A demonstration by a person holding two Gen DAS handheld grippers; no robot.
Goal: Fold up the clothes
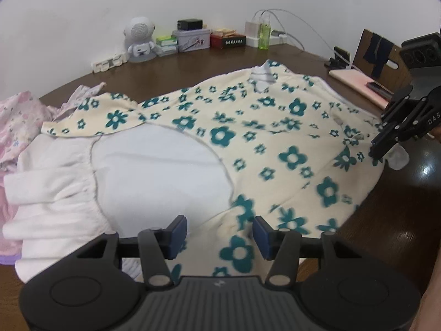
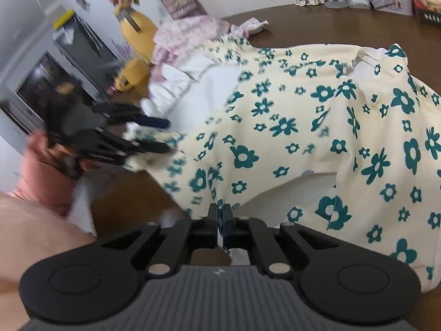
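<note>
Garment: a cream dress point(image 1: 275, 143) printed with teal flowers lies spread across the brown worktop point(image 1: 209, 55), its white lining turned out at the left side, where a white ruffled hem bunches up.
Left gripper point(image 1: 219, 238): jaws released, standing apart with blue pads on either side of the near edge of the dress; the cloth lies between them, but the pads do not press on it.
Left gripper from the right wrist view: blurred, at the near left edge of the dress point(image 2: 275, 138), with a hand behind it.
Right gripper point(image 2: 220, 222): jaws clenched together on the near hem of the dress, a thin fold of cloth pinched between them.
Right gripper from the left wrist view: at the right edge of the dress, its fingers point(image 1: 386, 143) closed on the cloth beside a white tag.
Other clothes: a pink floral garment point(image 1: 19, 115) is heaped at the far left of the worktop, touching the dress's ruffle.
Far edge of worktop: a white robot figure point(image 1: 139, 40), a tin box point(image 1: 191, 40), and a green bottle point(image 1: 265, 34) stand along the wall, well apart from the dress.
Right side: a pink notebook point(image 1: 355, 81) lies near the dress's far right corner.
</note>
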